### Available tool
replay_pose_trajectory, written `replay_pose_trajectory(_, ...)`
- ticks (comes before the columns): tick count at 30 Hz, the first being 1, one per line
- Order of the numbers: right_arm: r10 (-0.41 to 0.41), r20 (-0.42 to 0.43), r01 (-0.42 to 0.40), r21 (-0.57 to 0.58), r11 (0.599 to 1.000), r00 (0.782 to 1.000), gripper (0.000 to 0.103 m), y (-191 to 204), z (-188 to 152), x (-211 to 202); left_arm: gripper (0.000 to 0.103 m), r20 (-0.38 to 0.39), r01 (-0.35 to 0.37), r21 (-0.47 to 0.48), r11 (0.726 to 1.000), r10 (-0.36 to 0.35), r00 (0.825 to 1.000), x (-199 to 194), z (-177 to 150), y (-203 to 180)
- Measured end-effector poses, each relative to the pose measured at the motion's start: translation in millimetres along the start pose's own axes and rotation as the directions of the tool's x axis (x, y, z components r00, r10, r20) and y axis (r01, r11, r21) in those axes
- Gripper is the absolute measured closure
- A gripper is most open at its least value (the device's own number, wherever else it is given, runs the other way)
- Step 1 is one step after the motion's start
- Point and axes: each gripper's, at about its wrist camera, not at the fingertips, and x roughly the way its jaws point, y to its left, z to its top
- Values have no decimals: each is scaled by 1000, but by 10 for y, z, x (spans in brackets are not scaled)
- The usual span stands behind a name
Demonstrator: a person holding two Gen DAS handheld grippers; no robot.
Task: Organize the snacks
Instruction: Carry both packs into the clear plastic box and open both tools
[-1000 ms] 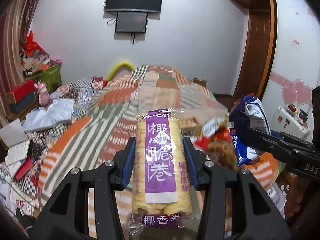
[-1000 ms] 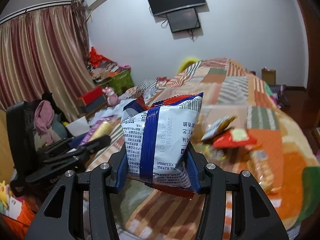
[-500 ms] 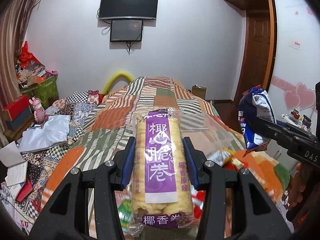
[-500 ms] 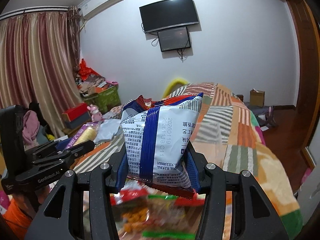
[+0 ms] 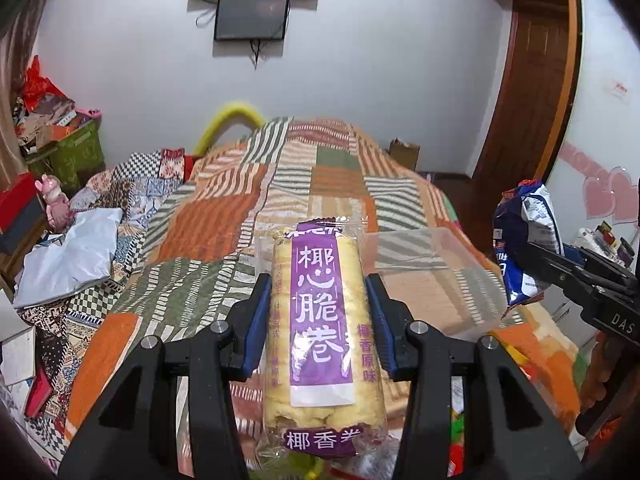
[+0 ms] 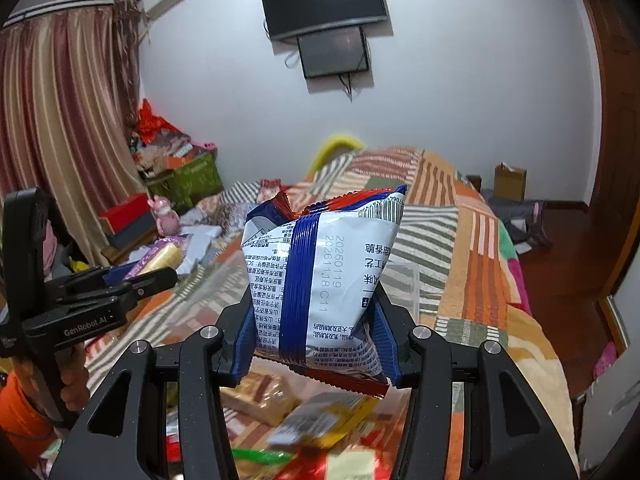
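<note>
My left gripper is shut on a long pack of coconut rolls with a purple label, held above the bed. My right gripper is shut on a white and blue snack bag with red crimped edges. A clear plastic bin lies on the bedspread just past the roll pack. In the left wrist view the right gripper and its bag show at the right edge. In the right wrist view the left gripper shows at the left. Several loose snack packs lie below, blurred.
A patchwork bedspread covers the bed. Clothes and papers are heaped at its left side. A green crate and red boxes stand by the curtain. A wooden door is at the right; a TV hangs on the far wall.
Both grippers have risen and tilted up with their packs still held. The loose snacks have dropped toward the bottom of both views and the clear bin has come into sight.
</note>
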Motion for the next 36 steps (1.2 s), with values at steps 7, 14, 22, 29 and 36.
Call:
replay_pose_trajectory(7,-13,-92,11,-20,1000,996,56,-103,31,311,57,-106,4,32,999,0,994,489,71,25)
replay_pose_trajectory(14,-3,-203,-7,-48,999,979,56,-133,25,625,57,-221,7,142,990,24,975,889,57,-67)
replay_pose_trajectory(22,20,-311,-42,-62,997,950,56,-143,-40,885,57,-264,13,181,983,36,964,1084,51,-125)
replay_pose_trajectory(29,25,-354,-59,-86,994,935,56,-135,-98,969,57,-305,18,177,984,37,952,1217,24,-131)
replay_pose_trajectory(36,23,-373,-68,-108,992,928,54,-105,-86,988,57,-298,8,179,984,47,953,1183,30,-123)
